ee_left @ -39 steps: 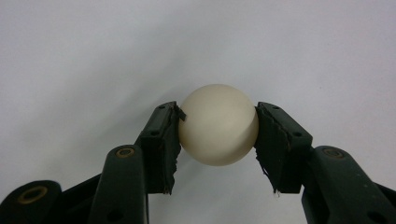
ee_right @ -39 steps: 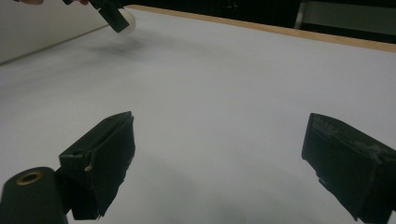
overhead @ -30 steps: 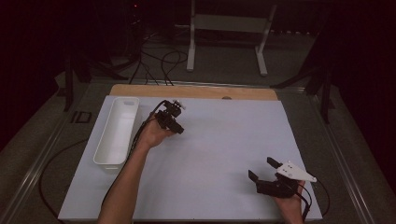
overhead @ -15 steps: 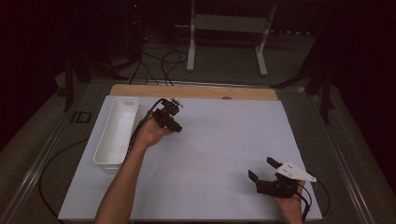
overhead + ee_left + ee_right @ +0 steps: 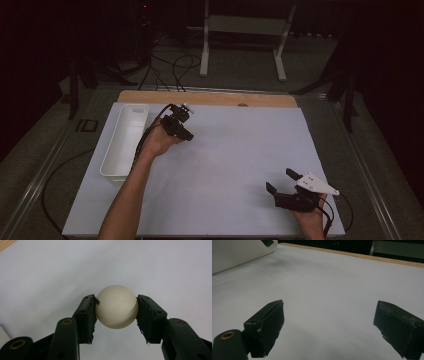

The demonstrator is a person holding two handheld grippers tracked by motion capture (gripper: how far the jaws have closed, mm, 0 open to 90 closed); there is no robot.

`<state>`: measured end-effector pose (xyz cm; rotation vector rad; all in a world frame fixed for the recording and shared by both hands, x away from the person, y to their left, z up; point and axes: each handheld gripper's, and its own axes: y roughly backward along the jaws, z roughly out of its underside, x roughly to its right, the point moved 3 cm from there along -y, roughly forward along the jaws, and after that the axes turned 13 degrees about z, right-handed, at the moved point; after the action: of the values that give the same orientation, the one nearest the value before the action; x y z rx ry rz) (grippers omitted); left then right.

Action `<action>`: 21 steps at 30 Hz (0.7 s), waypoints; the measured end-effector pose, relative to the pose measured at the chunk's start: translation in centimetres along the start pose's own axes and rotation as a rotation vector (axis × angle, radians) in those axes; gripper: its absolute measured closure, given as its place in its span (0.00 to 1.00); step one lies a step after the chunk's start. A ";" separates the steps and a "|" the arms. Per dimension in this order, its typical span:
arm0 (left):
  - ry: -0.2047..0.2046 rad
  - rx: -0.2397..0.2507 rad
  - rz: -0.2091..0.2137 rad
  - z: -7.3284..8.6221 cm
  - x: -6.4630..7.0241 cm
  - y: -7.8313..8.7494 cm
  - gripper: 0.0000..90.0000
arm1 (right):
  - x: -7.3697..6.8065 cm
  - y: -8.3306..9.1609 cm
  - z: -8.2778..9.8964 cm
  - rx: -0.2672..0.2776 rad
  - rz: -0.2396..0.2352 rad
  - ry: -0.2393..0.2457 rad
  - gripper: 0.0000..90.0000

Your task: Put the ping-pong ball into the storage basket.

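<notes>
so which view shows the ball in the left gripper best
The left gripper view: the cream ball sits centre frame, pinched between the left gripper pads over the white table sheet. In the high view the hand and gripper body cover it, so the ball cannot be made out there. The right gripper view looks across bare sheet.

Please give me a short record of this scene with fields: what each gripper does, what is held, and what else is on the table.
left gripper: shut on the ball, above the white sheet
held thing: cream ball, pressed between both pads
right gripper: open, nothing between its jaws, low over the sheet
other things: white tray at the table's left side
surface: white sheet over a wooden table
</notes>
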<state>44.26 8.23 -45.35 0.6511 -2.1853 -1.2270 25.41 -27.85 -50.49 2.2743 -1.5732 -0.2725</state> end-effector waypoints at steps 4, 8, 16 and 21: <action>-0.010 -0.002 0.004 0.1 0.1 0.3 0.57 | 0.0 0.0 0.0 0.001 0.001 0.000 0.10; -0.017 -0.006 0.005 0.2 0.2 0.6 0.57 | 0.1 0.0 0.0 0.001 0.002 0.000 0.10; -0.031 -0.003 0.010 0.4 0.3 1.1 0.57 | 0.1 0.0 0.0 0.001 0.002 -0.001 0.10; -0.041 -0.005 0.011 0.5 0.4 1.4 0.57 | 0.1 0.1 0.0 0.001 0.002 -0.002 0.10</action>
<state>43.45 8.92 -44.27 0.6157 -2.2158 -1.2501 25.38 -27.92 -50.45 2.2740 -1.5771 -0.2732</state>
